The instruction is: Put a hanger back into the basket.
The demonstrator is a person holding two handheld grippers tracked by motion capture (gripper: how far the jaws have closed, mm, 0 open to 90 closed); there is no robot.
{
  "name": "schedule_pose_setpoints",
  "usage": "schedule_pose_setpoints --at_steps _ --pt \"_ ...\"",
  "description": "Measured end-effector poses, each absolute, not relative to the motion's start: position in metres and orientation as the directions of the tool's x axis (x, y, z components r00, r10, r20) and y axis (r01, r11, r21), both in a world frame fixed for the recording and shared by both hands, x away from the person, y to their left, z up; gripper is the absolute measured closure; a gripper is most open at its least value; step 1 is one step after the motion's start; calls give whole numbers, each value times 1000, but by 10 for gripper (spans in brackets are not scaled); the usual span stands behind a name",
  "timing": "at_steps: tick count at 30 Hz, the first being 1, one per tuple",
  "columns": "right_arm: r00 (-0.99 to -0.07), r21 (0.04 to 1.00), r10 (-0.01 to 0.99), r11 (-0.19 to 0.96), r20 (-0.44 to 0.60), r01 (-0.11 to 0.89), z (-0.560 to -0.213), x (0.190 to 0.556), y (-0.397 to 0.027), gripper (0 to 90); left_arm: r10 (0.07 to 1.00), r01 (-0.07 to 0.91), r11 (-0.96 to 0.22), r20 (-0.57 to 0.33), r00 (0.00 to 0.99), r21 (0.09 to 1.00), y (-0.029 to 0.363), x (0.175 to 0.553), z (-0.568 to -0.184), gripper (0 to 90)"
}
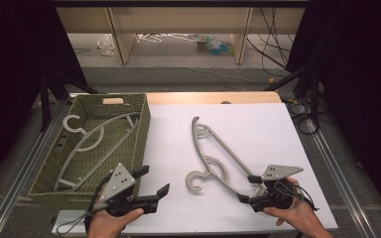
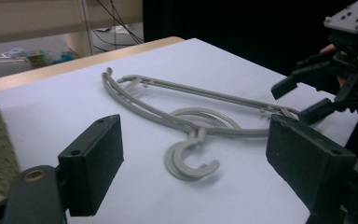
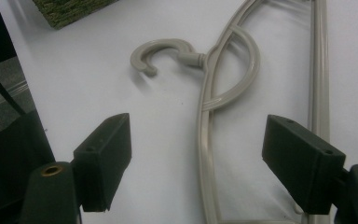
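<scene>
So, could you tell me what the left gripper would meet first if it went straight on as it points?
Probably the hook of the grey hanger on the white table; the left gripper, jaws open, faces it.

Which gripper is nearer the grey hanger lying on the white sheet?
Right. The right gripper straddles the hanger's near end; the left gripper is off beside the basket.
</scene>
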State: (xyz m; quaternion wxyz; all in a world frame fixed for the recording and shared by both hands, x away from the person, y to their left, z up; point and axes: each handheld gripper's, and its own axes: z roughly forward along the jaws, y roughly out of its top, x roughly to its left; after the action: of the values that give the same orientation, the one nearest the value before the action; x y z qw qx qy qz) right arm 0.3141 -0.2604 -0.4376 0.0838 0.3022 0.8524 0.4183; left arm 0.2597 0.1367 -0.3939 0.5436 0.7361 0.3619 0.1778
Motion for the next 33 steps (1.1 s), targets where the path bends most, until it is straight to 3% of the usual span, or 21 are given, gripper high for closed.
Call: schedule_pose_setpoints --at_steps 17,33 --pt "-810 739 577 501 102 451 -445 314 -254 234 672 342 -240 -99 734 909 126 254 -437 178" --pt "-828 642 560 628 22 441 -460 332 -230 425 669 346 -255 -93 738 903 127 253 -438 179"
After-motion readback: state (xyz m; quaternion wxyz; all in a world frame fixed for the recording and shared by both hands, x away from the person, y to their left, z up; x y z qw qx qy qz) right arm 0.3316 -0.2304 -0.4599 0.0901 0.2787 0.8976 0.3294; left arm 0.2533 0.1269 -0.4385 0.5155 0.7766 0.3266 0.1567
